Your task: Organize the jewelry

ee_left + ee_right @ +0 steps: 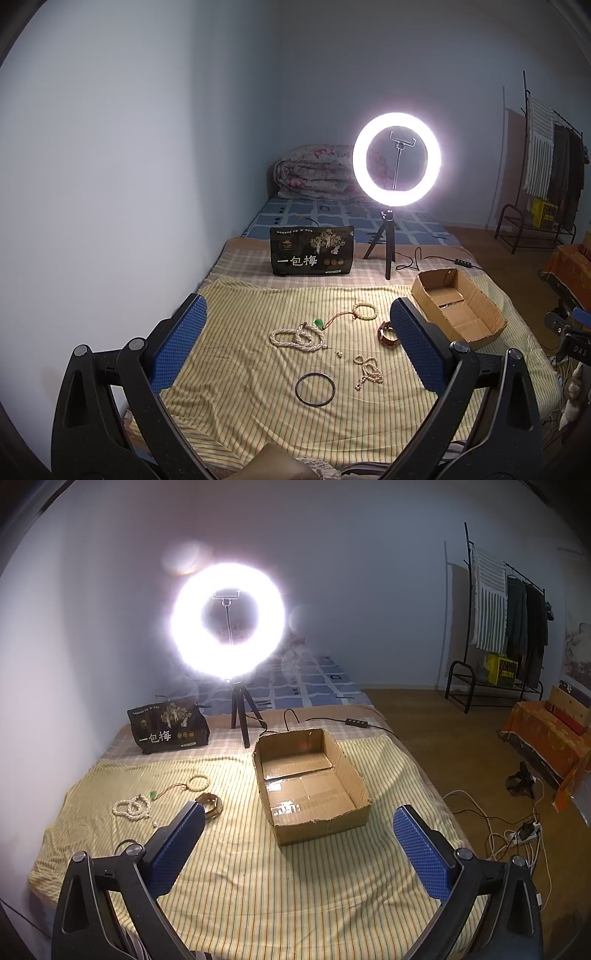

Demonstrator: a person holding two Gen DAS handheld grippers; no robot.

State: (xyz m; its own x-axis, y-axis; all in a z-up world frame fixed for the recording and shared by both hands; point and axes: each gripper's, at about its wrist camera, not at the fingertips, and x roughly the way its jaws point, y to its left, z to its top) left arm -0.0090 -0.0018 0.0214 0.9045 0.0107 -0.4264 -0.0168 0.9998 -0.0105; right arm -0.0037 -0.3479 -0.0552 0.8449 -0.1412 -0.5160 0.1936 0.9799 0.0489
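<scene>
Left tongs (297,334) wide open, empty; right tongs (299,823) same. Jewelry loose on bed's striped sheet (236,373); cardboard box (314,775) empty, beside. Start with black bangle (315,389): pinch rim, lift straight, drop in box. Avoid snagging pearl strand (367,371).

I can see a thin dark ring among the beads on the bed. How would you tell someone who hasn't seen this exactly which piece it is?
Start at the yellow striped cloth spread over the bed, left of the open cardboard box. The jewelry lies scattered mid-cloth; the black bangle is the piece nearest the camera. Unlike the pale bead strands around it, it is one plain, thin, dark hoop lying flat.
</scene>
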